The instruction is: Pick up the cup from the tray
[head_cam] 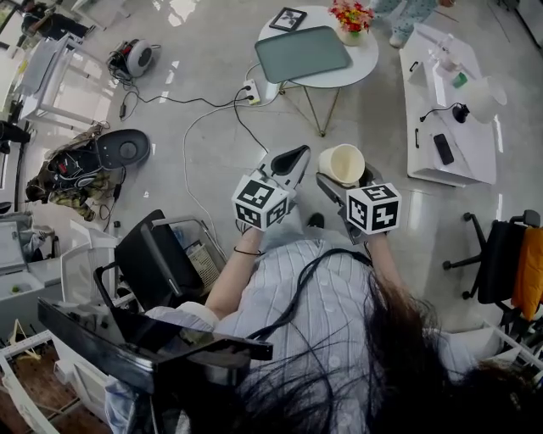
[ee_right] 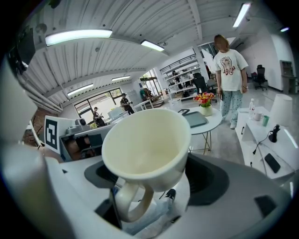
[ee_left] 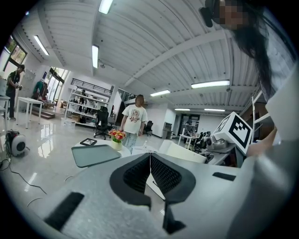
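A cream cup point(head_cam: 342, 163) with a handle is held up in the air, away from the tray, with my right gripper point(head_cam: 333, 181) shut on it. In the right gripper view the cup point(ee_right: 147, 147) fills the middle, its handle down between the jaws of the right gripper point(ee_right: 152, 189). The grey-green tray point(head_cam: 303, 52) lies on the round white table point(head_cam: 365, 61) farther ahead, with nothing on it; it also shows as the tray point(ee_left: 95, 154) and the tray point(ee_right: 196, 119). My left gripper point(head_cam: 299, 155) hovers beside the cup, and the left gripper point(ee_left: 150, 162) has its jaws closed together on nothing.
Flowers point(head_cam: 352, 16) and a picture frame point(head_cam: 288, 18) stand on the round table. A white desk point(head_cam: 458, 144) with a phone is at the right, with an office chair point(head_cam: 501, 258) below it. Cables and a power strip point(head_cam: 252, 90) cross the floor. A person point(ee_right: 230, 79) stands past the table.
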Motion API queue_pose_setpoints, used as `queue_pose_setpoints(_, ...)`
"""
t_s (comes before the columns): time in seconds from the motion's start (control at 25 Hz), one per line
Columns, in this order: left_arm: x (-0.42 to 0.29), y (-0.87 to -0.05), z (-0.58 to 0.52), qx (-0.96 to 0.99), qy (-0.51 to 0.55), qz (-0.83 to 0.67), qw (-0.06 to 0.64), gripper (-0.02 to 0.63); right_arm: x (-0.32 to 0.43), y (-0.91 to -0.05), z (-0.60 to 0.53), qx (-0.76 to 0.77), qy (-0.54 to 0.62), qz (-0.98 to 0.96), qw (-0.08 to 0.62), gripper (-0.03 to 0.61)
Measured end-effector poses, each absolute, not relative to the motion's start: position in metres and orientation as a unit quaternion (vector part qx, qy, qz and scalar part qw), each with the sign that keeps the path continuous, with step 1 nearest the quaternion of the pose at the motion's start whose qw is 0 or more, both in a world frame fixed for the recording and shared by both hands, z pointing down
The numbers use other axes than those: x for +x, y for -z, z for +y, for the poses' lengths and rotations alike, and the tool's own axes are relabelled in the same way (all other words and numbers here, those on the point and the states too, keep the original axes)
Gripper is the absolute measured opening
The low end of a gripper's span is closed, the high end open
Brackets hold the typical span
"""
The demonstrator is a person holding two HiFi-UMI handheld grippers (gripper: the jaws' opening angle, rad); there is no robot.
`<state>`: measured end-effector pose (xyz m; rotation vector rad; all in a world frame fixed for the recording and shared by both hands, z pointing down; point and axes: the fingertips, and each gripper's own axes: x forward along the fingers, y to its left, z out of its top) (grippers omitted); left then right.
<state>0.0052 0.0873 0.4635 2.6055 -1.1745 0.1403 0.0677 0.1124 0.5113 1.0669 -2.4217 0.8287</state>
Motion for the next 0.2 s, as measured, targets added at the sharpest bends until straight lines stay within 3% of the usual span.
queue_pose_setpoints(0.2,0.031,-0.471,0.079,0.908,-0.042,-0.392,0.145,0.014,0.1,-0.515,0.11,0.399,-0.293,-0.848,0.19,0.423)
